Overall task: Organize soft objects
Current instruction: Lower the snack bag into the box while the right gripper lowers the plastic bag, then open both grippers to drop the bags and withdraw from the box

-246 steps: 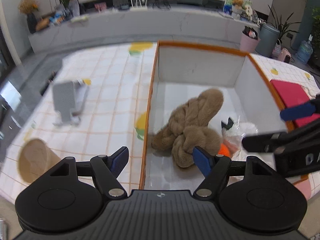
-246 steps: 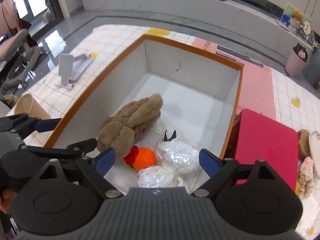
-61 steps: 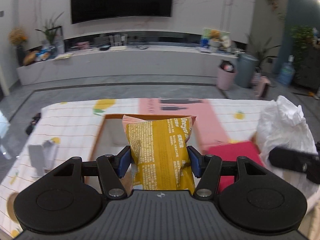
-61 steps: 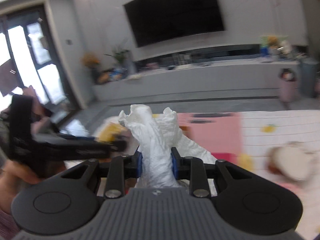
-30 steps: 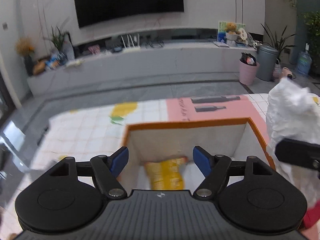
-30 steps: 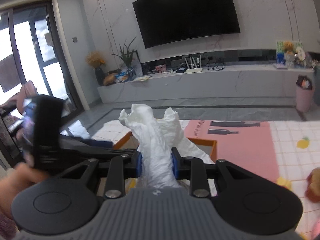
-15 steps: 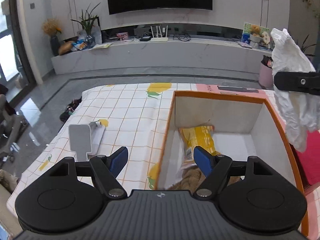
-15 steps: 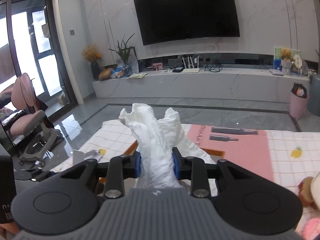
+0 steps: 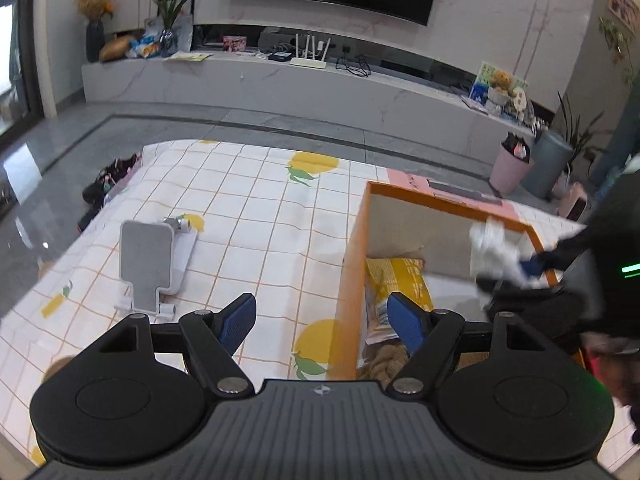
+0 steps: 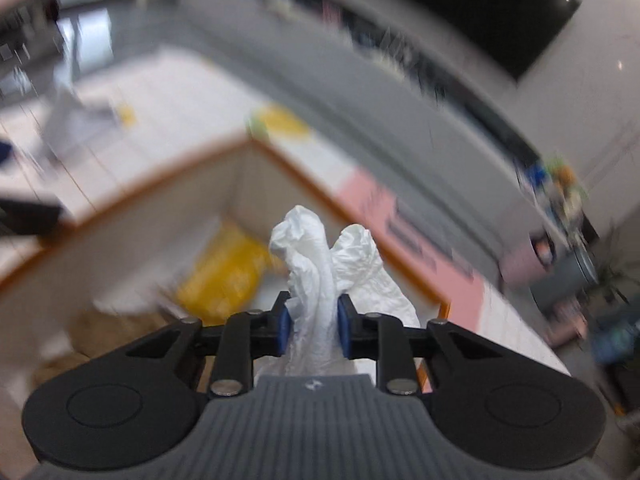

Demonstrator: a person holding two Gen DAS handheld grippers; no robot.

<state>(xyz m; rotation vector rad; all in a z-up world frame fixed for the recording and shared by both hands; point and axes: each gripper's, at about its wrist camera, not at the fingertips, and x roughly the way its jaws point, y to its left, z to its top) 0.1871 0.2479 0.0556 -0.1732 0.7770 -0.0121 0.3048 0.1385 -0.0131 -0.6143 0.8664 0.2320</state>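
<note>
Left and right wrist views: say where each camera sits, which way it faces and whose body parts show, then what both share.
Left wrist view: sits on the left gripper, jaws open and empty, facing down over the checked tablecloth and phone stand; the right gripper enters at right.
Right wrist view: sits on the right gripper, clamped on a white plastic bag, tilted down into the orange-rimmed box; blurred.
Shared: the box, the yellow snack bag inside it, the white plastic bag.

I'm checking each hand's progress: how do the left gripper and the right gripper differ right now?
The left gripper stands open with nothing between its blue pads; the right gripper is shut on a white plastic bag and has just been closing. The left one sits at the orange-rimmed box's near side, the right one over it. Both angle down toward the box.
</note>
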